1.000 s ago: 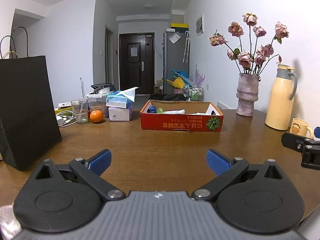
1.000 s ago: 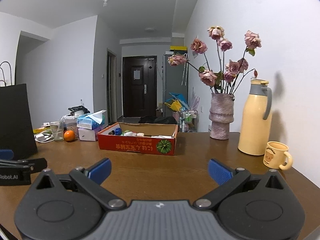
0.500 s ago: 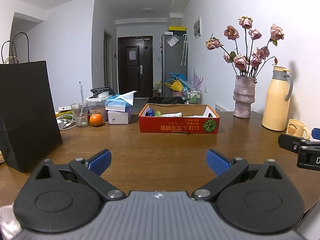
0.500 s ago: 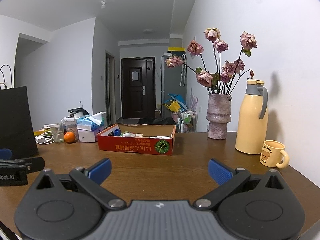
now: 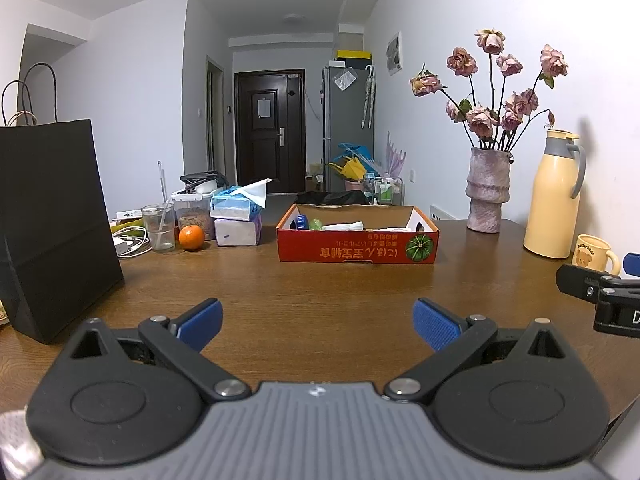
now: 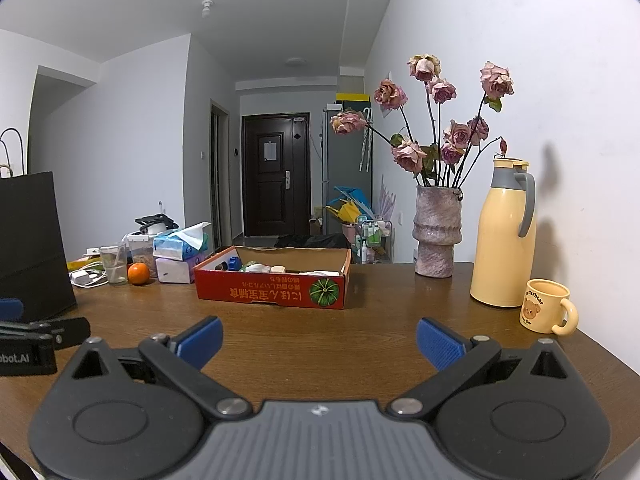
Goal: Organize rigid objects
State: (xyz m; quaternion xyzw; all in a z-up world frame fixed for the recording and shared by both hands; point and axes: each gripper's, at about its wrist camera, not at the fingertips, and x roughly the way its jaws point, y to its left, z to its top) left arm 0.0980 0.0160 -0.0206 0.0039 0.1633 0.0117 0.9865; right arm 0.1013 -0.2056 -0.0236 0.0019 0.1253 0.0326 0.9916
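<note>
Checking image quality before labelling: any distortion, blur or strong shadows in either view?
Left wrist: fisheye bends walls, dark vignette corners, sharp; sheen on the table. Right wrist: same curvature; the thermos casts a soft shadow on the wall; the mug is crisp.

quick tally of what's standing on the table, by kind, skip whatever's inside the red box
Boxes and bags: 2, red cardboard box, black paper bag
Drink vessels: 3, yellow thermos, bear mug, clear glass
Vases: 1, vase of dried roses
Fruit: 1, orange
Tissue packs: 2, stacked tissue packs
Total: 9
</note>
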